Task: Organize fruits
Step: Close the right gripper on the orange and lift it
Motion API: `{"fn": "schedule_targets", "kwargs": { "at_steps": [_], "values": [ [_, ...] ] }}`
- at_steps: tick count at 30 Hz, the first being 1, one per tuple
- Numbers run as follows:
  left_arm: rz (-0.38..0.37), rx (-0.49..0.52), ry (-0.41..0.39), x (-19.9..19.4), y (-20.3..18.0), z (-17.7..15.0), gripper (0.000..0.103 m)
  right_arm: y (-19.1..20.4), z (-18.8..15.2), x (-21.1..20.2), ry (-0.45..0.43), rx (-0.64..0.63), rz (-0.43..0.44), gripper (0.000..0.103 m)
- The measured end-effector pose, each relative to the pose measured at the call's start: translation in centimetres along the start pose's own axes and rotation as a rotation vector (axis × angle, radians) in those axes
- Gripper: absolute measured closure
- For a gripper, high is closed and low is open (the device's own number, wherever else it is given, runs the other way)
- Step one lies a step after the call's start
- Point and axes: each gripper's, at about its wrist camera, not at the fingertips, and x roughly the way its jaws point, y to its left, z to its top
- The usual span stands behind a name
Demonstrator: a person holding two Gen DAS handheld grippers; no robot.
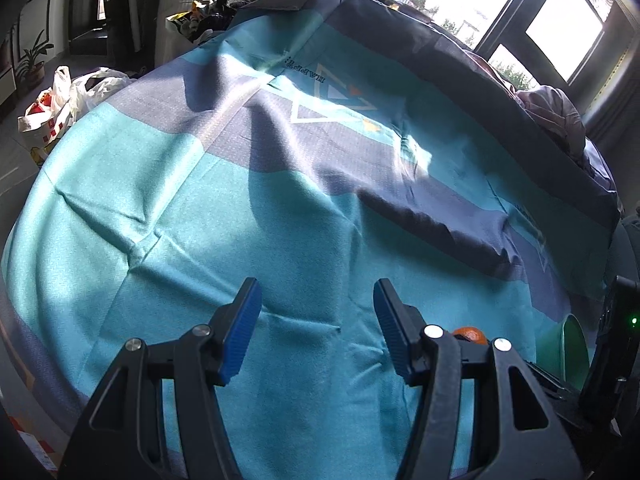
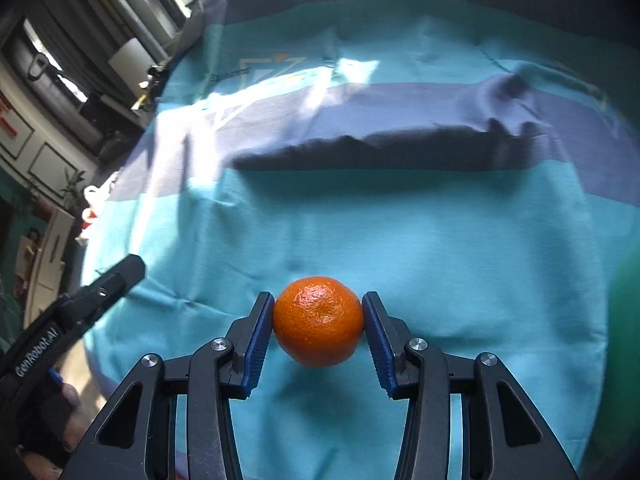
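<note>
My right gripper (image 2: 318, 320) is shut on an orange tangerine (image 2: 318, 320), its blue pads pressing both sides, held above the teal and purple cloth (image 2: 440, 240). The tangerine also peeks out behind my right finger in the left wrist view (image 1: 470, 333). My left gripper (image 1: 318, 320) is open and empty over the cloth (image 1: 200, 220); it also shows at the left edge of the right wrist view (image 2: 104, 288). A green bowl's rim (image 1: 572, 344) is at the right; it appears as a green blur in the right wrist view (image 2: 624, 320).
The cloth has a raised fold (image 1: 440, 224) across its middle. Plastic bags (image 1: 56, 112) lie on the floor at the left. Clutter (image 1: 200, 16) and windows (image 1: 560, 32) are beyond the far edge. A pile of fabric (image 1: 556, 112) sits at the far right.
</note>
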Motion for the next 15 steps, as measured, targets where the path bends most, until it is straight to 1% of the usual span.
{"fn": "schedule_targets", "kwargs": {
  "at_steps": [2,3,5,6,9,12,15],
  "values": [
    [0.007,0.030,0.009,0.3,-1.1,-0.4,0.045,-1.0,-0.6,-0.1,0.013,-0.032,-0.089,0.056],
    [0.009,0.054,0.012,0.4,-1.8,-0.7,0.045,-1.4,-0.9,0.1,0.029,-0.043,-0.106,0.056],
    [-0.002,0.097,0.022,0.7,-2.9,-1.2,0.045,-2.4,-1.2,0.7,0.064,-0.031,-0.090,0.056],
    [-0.009,0.105,0.030,0.9,-3.2,-1.4,0.045,-2.7,-1.3,0.8,0.064,-0.026,-0.085,0.056],
    [-0.017,0.115,0.050,1.4,-3.8,-1.8,0.045,-2.6,-1.3,0.9,0.051,-0.047,-0.096,0.056],
    [0.005,0.124,0.052,1.7,-4.0,-1.9,0.045,-1.7,-1.5,0.7,0.041,-0.106,-0.124,0.056],
    [0.003,0.123,0.061,1.8,-4.0,-2.0,0.045,-1.7,-1.4,-0.4,0.015,-0.104,-0.113,0.056]
  ]
}}
